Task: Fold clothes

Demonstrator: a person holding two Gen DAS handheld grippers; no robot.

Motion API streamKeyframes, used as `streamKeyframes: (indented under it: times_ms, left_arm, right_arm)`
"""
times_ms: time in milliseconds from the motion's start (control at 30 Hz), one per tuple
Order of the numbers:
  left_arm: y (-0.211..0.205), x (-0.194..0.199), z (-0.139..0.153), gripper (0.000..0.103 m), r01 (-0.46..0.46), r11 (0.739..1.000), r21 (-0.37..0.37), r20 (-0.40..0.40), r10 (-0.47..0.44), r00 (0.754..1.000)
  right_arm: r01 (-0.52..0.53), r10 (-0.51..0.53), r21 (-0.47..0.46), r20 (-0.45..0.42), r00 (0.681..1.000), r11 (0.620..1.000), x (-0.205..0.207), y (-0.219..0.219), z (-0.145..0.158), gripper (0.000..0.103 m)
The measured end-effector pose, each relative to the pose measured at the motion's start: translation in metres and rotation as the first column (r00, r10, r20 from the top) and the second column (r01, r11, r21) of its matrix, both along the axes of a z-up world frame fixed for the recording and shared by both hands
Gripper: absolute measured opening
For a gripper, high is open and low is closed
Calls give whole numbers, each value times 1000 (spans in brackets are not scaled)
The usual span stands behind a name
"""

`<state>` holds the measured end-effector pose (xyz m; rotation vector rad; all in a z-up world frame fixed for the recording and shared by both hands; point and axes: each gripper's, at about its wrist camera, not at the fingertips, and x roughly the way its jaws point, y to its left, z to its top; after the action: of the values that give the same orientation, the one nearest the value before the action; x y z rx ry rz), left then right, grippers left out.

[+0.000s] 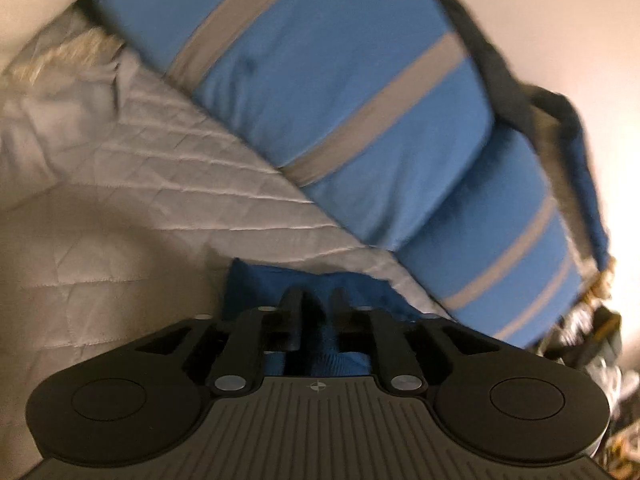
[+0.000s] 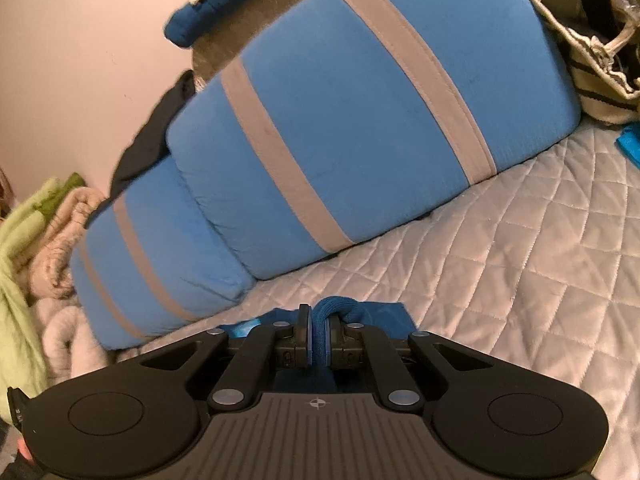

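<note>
A dark blue knit garment (image 1: 260, 288) lies on the quilted grey bedspread (image 1: 168, 184), mostly hidden under the gripper body. My left gripper (image 1: 317, 300) is over it with a fold of the blue cloth running between its fingers, the jaws a small gap apart. In the right wrist view the same blue garment (image 2: 384, 314) bunches up in a ridge between the pads of my right gripper (image 2: 318, 320), which is shut on it. Only the cloth's near edge shows on either side of the fingers.
Two blue cushions with grey stripes (image 2: 340, 132) lean along the wall behind the bedspread (image 2: 520, 260). A pile of green and beige clothes (image 2: 36, 248) lies at the left. A woven striped bag (image 2: 592, 68) stands at the far right, with a turquoise item (image 2: 630, 144) beside it.
</note>
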<state>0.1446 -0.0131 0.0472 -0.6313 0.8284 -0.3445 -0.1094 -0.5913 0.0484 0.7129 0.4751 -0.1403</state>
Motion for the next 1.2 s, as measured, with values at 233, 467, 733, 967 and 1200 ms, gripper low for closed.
streamKeyframes:
  times_ms: [233,467,733,967,1200]
  left_arm:
    - [5,-1,-30,58,-35,999,-36,-92,31,995]
    - [3,-28,-23,58,38,995,-88,-79,-45,996]
    - [-14,-33,-36,56,111,993,-43,-158,-117,981]
    - [-21,-28,-45,10,96,995,-1,-218,-94,971]
    - [-14,-35,-36,5,102,994,-42,-157,-107,982]
  right_arm:
    - [-13,-11,-150,-160,987,989,15,16,-22,103]
    - [-16,-14,-199,-147,989,980,-15,19,-10,103]
    - [-25,22,-24,-133,991,999,-37,9,-14,91]
    - [-42,46,27,-169,985,999,-35,15,-25,83]
    - [-89,95,41,-181,979,995,-23,29,-36,66]
